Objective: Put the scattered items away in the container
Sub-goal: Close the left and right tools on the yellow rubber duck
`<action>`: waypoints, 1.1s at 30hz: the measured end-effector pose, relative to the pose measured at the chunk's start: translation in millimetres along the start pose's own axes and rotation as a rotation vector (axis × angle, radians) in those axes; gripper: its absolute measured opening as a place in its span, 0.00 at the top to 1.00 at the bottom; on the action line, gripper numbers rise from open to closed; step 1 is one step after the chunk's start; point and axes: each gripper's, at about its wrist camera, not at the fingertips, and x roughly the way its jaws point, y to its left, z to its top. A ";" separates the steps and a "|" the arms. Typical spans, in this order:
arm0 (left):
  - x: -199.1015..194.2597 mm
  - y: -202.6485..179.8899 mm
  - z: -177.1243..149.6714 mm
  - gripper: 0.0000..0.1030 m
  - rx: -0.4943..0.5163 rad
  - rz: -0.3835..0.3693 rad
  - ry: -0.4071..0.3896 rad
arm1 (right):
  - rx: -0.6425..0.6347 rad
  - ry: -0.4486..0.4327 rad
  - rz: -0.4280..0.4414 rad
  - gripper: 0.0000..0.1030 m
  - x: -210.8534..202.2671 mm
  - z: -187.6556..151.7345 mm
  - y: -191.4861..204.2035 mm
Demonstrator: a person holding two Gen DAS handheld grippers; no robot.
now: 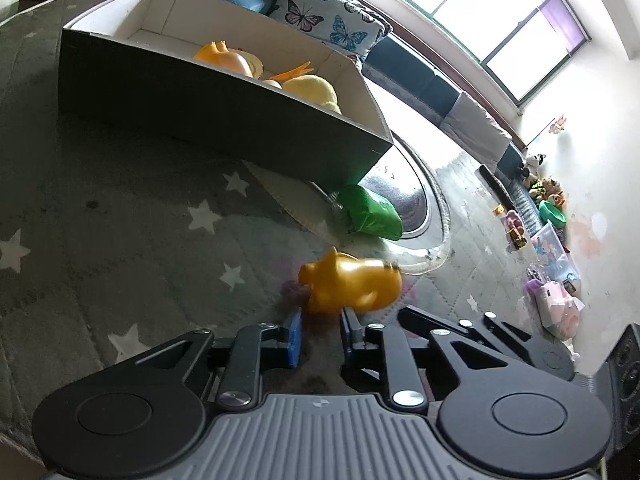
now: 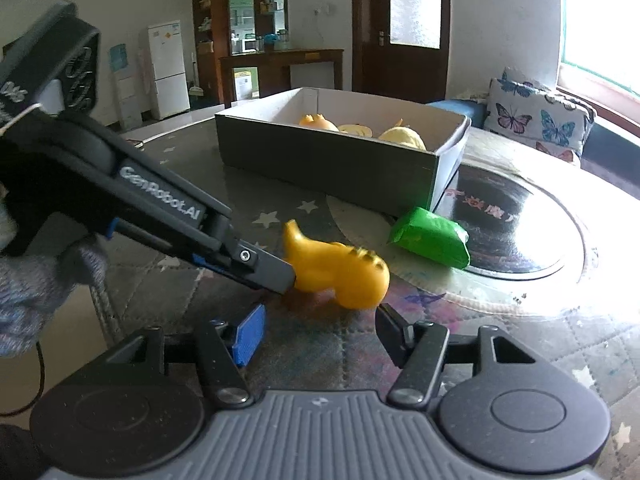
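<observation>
- Left wrist view: the left gripper (image 1: 320, 326) has its jaws apart with nothing between them, its tips just short of the yellow toy dinosaur (image 1: 352, 286) lying on its side on the star-patterned table mat (image 1: 132, 216). The toy looks smooth and rounded; if the jaws close on its near edge only, it may well squirt forward toward the green packet (image 1: 372, 216) rather than seat between the pads.
- The cardboard box (image 1: 224, 128) stands beyond, already holding several yellow toys (image 1: 316, 90). Its near wall is tall from this angle, so a low carry risks knocking the toy against it.
- Right wrist view: the right gripper (image 2: 320, 328) is also spread and empty, and it too points at the toy dinosaur (image 2: 340, 268), which lies just past its tips.
- The left gripper (image 2: 280, 276) reaches in from the left of this view, its tip at the toy's tail end; contact cannot be confirmed. Both tools converge on one small toy, so they could collide or shove it away from each other.
- The green packet (image 2: 430, 238) lies at the box (image 2: 328, 156) corner, still outside it.
</observation>
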 end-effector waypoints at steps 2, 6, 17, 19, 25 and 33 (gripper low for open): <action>-0.1 1.4 2.2 0.82 0.006 0.004 -0.005 | -0.008 -0.008 -0.010 0.39 -2.2 1.7 -1.5; -1.6 3.3 7.9 0.81 0.008 0.004 -0.021 | -0.009 -0.027 -0.028 0.28 -0.8 9.6 -9.5; 1.6 8.3 21.3 0.74 -0.026 -0.033 -0.053 | -0.066 -0.004 -0.006 0.31 26.4 19.2 -13.7; 4.8 9.3 24.2 0.74 -0.034 -0.042 -0.055 | -0.068 0.000 0.000 0.36 29.2 19.0 -13.3; 12.9 10.4 30.2 0.74 -0.054 -0.045 -0.062 | -0.053 0.007 0.012 0.39 33.8 19.1 -14.2; 17.6 15.7 31.2 0.75 -0.094 -0.052 -0.069 | -0.034 0.004 0.010 0.39 35.0 18.3 -14.4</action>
